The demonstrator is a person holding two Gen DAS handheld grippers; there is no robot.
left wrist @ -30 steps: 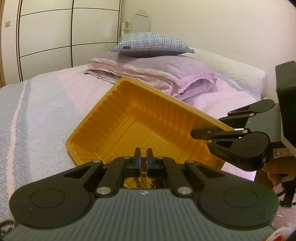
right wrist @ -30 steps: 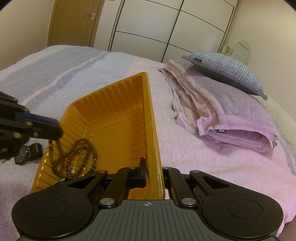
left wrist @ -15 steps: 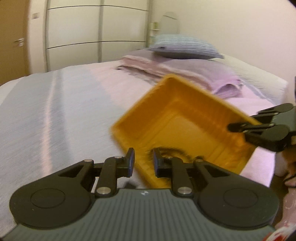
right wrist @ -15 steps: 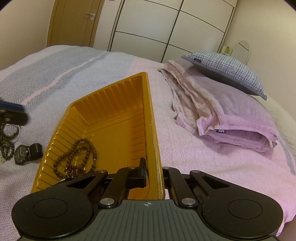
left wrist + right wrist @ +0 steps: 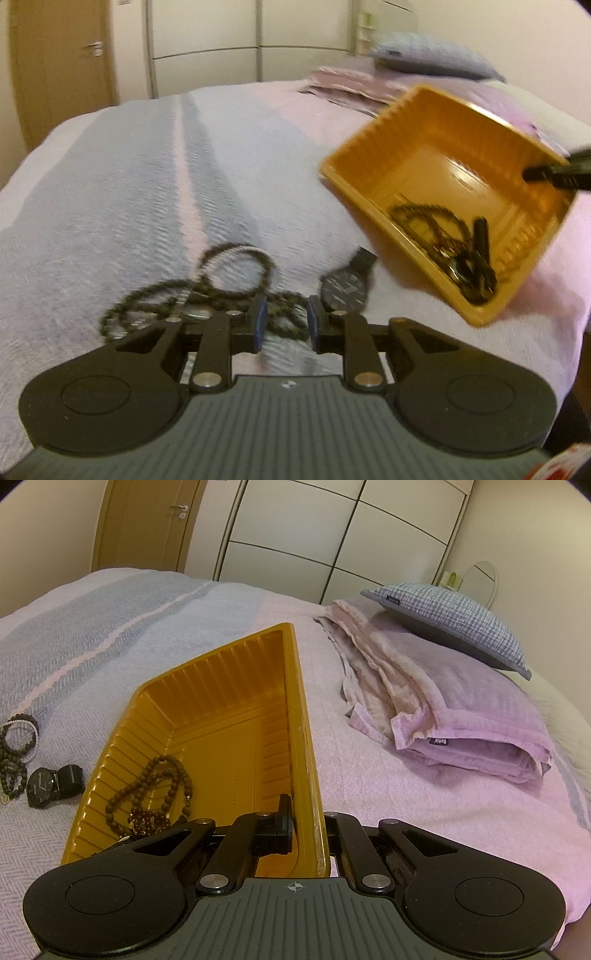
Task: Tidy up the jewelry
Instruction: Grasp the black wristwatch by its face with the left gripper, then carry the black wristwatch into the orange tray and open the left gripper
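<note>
- Done so far: one string of brown beads [image 5: 147,794] lies in the orange tray [image 5: 221,686], in the low corner nearest the loose pile.
- The tray sits tilted on the bed [image 5: 369,775], one rim lifted. The right gripper [image 5: 306,823] is clenched on that rim, one finger inside the wall and one outside, so it serves as the holder.
- Left to do: a dark watch [image 5: 345,288] lies on the bed just beside the tray's low edge, and a tangle of dark bead strands [image 5: 207,291] with a paler loop lies beside the watch, farther from the tray.
- In the left view there seems to be a dark strap-like piece in the tray with the beads; the blur makes it hard to tell whether that is a second item or part of the string.
- The left gripper [image 5: 283,323] hangs over the tangle, pointing down at it. Its jaws have just been opening and stand partly apart, with nothing pinched; the strands show through the gap but the pads do not press on them.
- Judgement: the task is early to midway. At least one piece is stowed, and at least two, the watch and the tangle, are still out.
- The next pick looks to be the tangle. It may hold several strands, so one grab might lift only part of it or drag the rest along.
</note>
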